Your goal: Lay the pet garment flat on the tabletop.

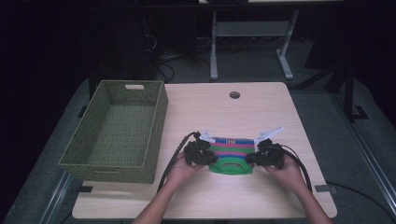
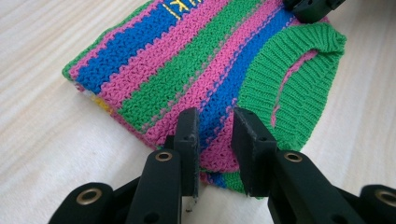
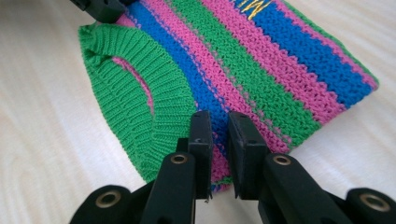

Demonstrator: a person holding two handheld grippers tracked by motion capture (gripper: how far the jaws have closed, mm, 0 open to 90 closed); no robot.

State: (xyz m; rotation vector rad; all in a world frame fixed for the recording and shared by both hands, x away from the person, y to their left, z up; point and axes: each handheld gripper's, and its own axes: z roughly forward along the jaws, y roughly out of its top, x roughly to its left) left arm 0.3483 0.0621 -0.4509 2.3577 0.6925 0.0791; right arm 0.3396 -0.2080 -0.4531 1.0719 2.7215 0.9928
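Knit (image 1: 230,155) lies flat on the table (image 1: 261,112), near the front edge, centre. Striped pink/blue/green, green ribbed collar toward the person, yellow lettering on the far blue stripe.

Left gripper (image 1: 201,154) at the knit's left edge; in its own view (image 2: 215,140) jaws straddle the edge with a narrow gap, fabric between them. Clamped or not, cannot tell.

Right gripper (image 1: 266,156) at the right edge; its view (image 3: 219,140) same: jaws nearly together over the edge, grip cannot tell.

Green wicker basket (image 1: 105,158) sits left of the knit, apart from it. Cable hole (image 1: 234,94) at the far edge. Cables (image 1: 175,158) trail back past both hands.
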